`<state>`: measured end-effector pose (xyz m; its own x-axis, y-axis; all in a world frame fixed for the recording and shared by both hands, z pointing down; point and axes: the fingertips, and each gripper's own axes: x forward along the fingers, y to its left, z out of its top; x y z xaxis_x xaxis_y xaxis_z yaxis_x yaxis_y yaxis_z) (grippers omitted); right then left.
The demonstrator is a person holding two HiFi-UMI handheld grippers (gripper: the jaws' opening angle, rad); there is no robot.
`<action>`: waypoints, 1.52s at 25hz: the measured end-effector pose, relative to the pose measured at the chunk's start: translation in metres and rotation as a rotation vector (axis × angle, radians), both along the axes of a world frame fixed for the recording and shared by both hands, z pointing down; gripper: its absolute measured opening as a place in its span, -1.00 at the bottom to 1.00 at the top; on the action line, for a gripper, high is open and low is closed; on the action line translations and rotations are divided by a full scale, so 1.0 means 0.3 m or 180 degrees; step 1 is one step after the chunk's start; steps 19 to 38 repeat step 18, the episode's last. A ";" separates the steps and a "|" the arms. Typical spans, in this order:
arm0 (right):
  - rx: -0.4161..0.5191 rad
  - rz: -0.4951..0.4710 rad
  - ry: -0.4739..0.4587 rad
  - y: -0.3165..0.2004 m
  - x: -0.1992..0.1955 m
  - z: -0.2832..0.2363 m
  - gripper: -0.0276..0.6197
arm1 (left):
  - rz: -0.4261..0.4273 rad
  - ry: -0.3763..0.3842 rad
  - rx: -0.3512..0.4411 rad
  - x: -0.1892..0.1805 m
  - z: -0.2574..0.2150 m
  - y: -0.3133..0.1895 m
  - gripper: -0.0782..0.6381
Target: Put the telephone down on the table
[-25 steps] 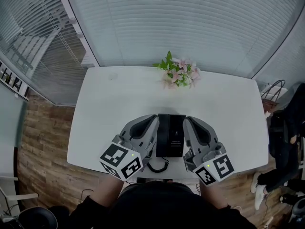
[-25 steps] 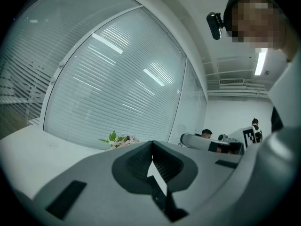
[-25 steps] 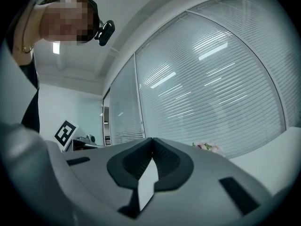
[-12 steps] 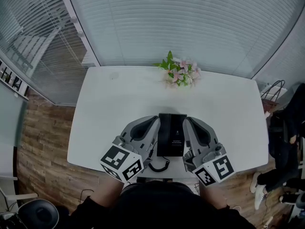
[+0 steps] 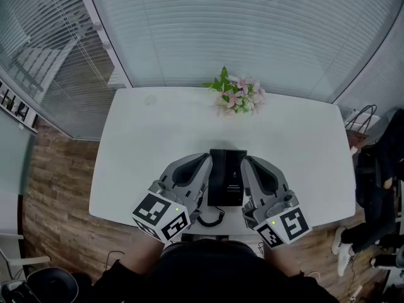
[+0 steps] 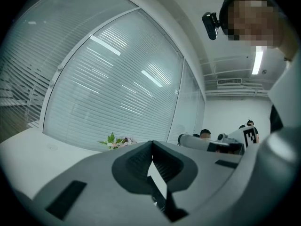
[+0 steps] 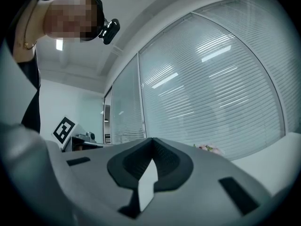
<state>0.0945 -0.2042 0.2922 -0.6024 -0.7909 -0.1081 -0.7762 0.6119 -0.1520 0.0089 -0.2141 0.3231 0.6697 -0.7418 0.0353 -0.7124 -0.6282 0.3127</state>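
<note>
Nearest, at the table's front edge: the marker cubes, left [image 5: 161,214] and right [image 5: 284,225], just ahead of the person's dark torso [image 5: 202,267]. The left gripper [image 5: 206,160] and right gripper [image 5: 247,161] both point away from the body, roughly level. In each gripper view the jaws are pressed together with nothing between them. The telephone [image 5: 227,177] lies flat on the white table [image 5: 158,128] between the two grippers, close to the front edge. The grippers sit just beside its long sides; contact can't be made out. A black coiled cord [image 5: 211,218] curls at the phone's near end, between the gripper bodies. Past the phone the tabletop is bare out to a bunch of pink flowers [image 5: 237,96] with green leaves at the far edge. Behind them is a glass wall with white blinds [image 5: 252,30]. Off to the right — a person in dark clothes [image 5: 379,188] stands on the wooden floor [image 5: 57,188].
</note>
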 end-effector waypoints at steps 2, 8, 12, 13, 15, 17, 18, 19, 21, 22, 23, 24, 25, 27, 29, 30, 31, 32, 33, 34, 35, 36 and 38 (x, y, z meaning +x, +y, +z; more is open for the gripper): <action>-0.0001 0.0019 -0.0008 -0.001 0.005 -0.002 -0.91 | -0.0004 0.0002 0.0010 0.000 -0.006 0.000 -0.75; -0.0002 0.0044 0.0007 0.006 0.011 -0.004 -0.91 | -0.0022 -0.0017 0.0025 0.002 -0.010 0.004 -0.75; 0.0011 0.0048 0.0001 0.010 0.014 -0.008 -0.91 | -0.0031 -0.0012 0.0045 0.003 -0.014 0.008 -0.75; 0.0014 0.0051 0.0001 0.011 0.015 -0.009 -0.91 | -0.0033 -0.0010 0.0048 0.003 -0.015 0.009 -0.75; 0.0016 0.0054 -0.0005 0.013 0.016 -0.011 -0.91 | -0.0038 -0.0017 0.0050 0.002 -0.017 0.010 -0.75; 0.0021 0.0056 -0.0016 0.015 0.019 -0.013 -0.91 | -0.0045 -0.0032 0.0045 0.002 -0.015 0.011 -0.75; 0.0025 0.0057 -0.0020 0.016 0.020 -0.013 -0.91 | -0.0049 -0.0040 0.0041 0.002 -0.014 0.012 -0.75; 0.0025 0.0057 -0.0020 0.016 0.020 -0.013 -0.91 | -0.0049 -0.0040 0.0041 0.002 -0.014 0.012 -0.75; 0.0025 0.0057 -0.0020 0.016 0.020 -0.013 -0.91 | -0.0049 -0.0040 0.0041 0.002 -0.014 0.012 -0.75; 0.0025 0.0057 -0.0020 0.016 0.020 -0.013 -0.91 | -0.0049 -0.0040 0.0041 0.002 -0.014 0.012 -0.75; 0.0025 0.0057 -0.0020 0.016 0.020 -0.013 -0.91 | -0.0049 -0.0040 0.0041 0.002 -0.014 0.012 -0.75; 0.0025 0.0057 -0.0020 0.016 0.020 -0.013 -0.91 | -0.0049 -0.0040 0.0041 0.002 -0.014 0.012 -0.75; 0.0025 0.0057 -0.0020 0.016 0.020 -0.013 -0.91 | -0.0049 -0.0040 0.0041 0.002 -0.014 0.012 -0.75; 0.0025 0.0057 -0.0020 0.016 0.020 -0.013 -0.91 | -0.0049 -0.0040 0.0041 0.002 -0.014 0.012 -0.75; 0.0025 0.0057 -0.0020 0.016 0.020 -0.013 -0.91 | -0.0049 -0.0040 0.0041 0.002 -0.014 0.012 -0.75; 0.0025 0.0057 -0.0020 0.016 0.020 -0.013 -0.91 | -0.0049 -0.0040 0.0041 0.002 -0.014 0.012 -0.75; 0.0025 0.0057 -0.0020 0.016 0.020 -0.013 -0.91 | -0.0049 -0.0040 0.0041 0.002 -0.014 0.012 -0.75; 0.0025 0.0057 -0.0020 0.016 0.020 -0.013 -0.91 | -0.0049 -0.0040 0.0041 0.002 -0.014 0.012 -0.75; 0.0025 0.0057 -0.0020 0.016 0.020 -0.013 -0.91 | -0.0049 -0.0040 0.0041 0.002 -0.014 0.012 -0.75; 0.0025 0.0057 -0.0020 0.016 0.020 -0.013 -0.91 | -0.0049 -0.0040 0.0041 0.002 -0.014 0.012 -0.75; 0.0025 0.0057 -0.0020 0.016 0.020 -0.013 -0.91 | -0.0049 -0.0040 0.0041 0.002 -0.014 0.012 -0.75; 0.0025 0.0057 -0.0020 0.016 0.020 -0.013 -0.91 | -0.0049 -0.0040 0.0041 0.002 -0.014 0.012 -0.75; 0.0025 0.0057 -0.0020 0.016 0.020 -0.013 -0.91 | -0.0049 -0.0040 0.0041 0.002 -0.014 0.012 -0.75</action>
